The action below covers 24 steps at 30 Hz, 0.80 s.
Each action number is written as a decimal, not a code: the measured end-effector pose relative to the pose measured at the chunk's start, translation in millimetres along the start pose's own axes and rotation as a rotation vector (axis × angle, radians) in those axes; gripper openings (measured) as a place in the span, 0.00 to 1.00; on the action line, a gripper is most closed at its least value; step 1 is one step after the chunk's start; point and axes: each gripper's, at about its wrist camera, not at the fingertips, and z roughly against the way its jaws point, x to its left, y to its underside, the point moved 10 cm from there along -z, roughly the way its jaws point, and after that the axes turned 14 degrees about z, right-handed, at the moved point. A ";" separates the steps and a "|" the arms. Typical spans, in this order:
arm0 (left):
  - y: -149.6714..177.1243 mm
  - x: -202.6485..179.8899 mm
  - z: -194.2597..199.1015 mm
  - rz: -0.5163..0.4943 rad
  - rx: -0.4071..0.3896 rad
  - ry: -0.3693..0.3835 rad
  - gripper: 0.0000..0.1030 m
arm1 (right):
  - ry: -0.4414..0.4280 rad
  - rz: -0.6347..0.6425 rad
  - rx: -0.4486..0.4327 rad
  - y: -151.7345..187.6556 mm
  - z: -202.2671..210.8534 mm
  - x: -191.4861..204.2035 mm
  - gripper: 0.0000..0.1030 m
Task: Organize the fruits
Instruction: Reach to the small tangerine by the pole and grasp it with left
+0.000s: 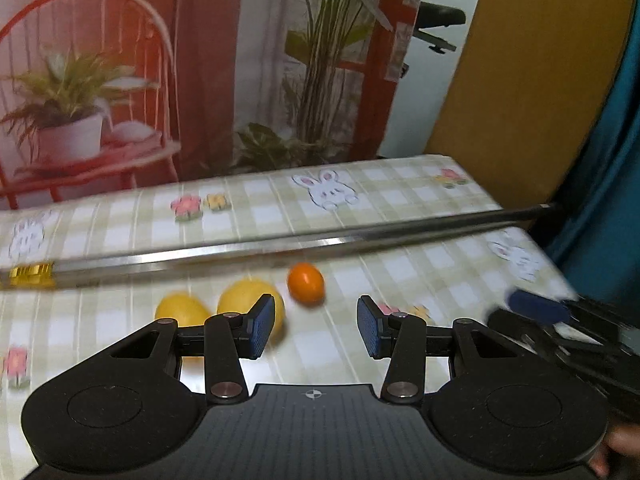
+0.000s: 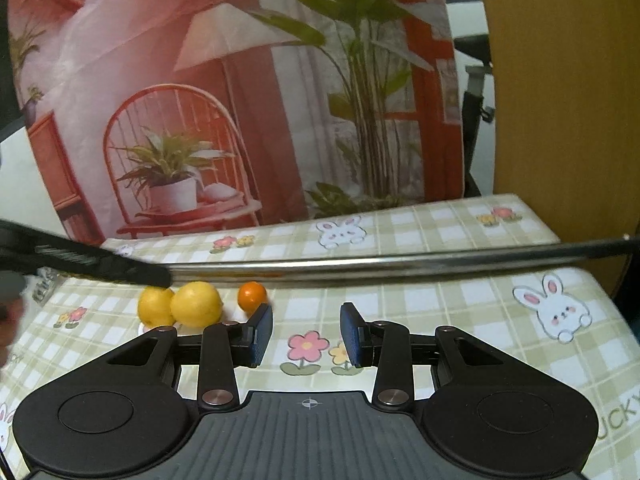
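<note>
Two yellow lemons (image 1: 182, 310) (image 1: 246, 300) and a small orange fruit (image 1: 306, 283) lie in a row on the checked tablecloth (image 1: 400, 280). My left gripper (image 1: 316, 330) hovers just in front of them, open, its left finger overlapping the larger lemon. In the right wrist view the lemons (image 2: 155, 305) (image 2: 197, 304) and the orange fruit (image 2: 252, 296) sit ahead and to the left of my right gripper (image 2: 306, 334), which is open over a flower print with nothing between its fingers. The right gripper (image 1: 538, 312) also shows at the right edge of the left wrist view.
A long metal rod (image 1: 280, 248) crosses the table just behind the fruit, with a gold label (image 1: 32, 274) at its left end; the rod (image 2: 380, 266) has a black handle (image 2: 80, 260). A printed backdrop (image 2: 240, 100) stands behind the table. A wooden panel (image 1: 520, 80) is at right.
</note>
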 end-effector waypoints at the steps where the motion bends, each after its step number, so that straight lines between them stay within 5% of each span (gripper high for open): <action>1: -1.8 -3.6 -13.9 -0.020 -0.006 -0.016 0.46 | 0.004 -0.008 0.007 3.4 -3.4 -2.1 0.34; 11: -10.4 -8.2 -97.1 -0.036 0.052 -0.051 0.46 | 0.008 -0.077 0.083 36.2 -29.4 -23.8 0.34; 24: -0.8 -13.1 -131.6 -0.141 0.130 -0.100 0.46 | 0.001 -0.117 0.108 46.9 -46.2 -34.4 0.34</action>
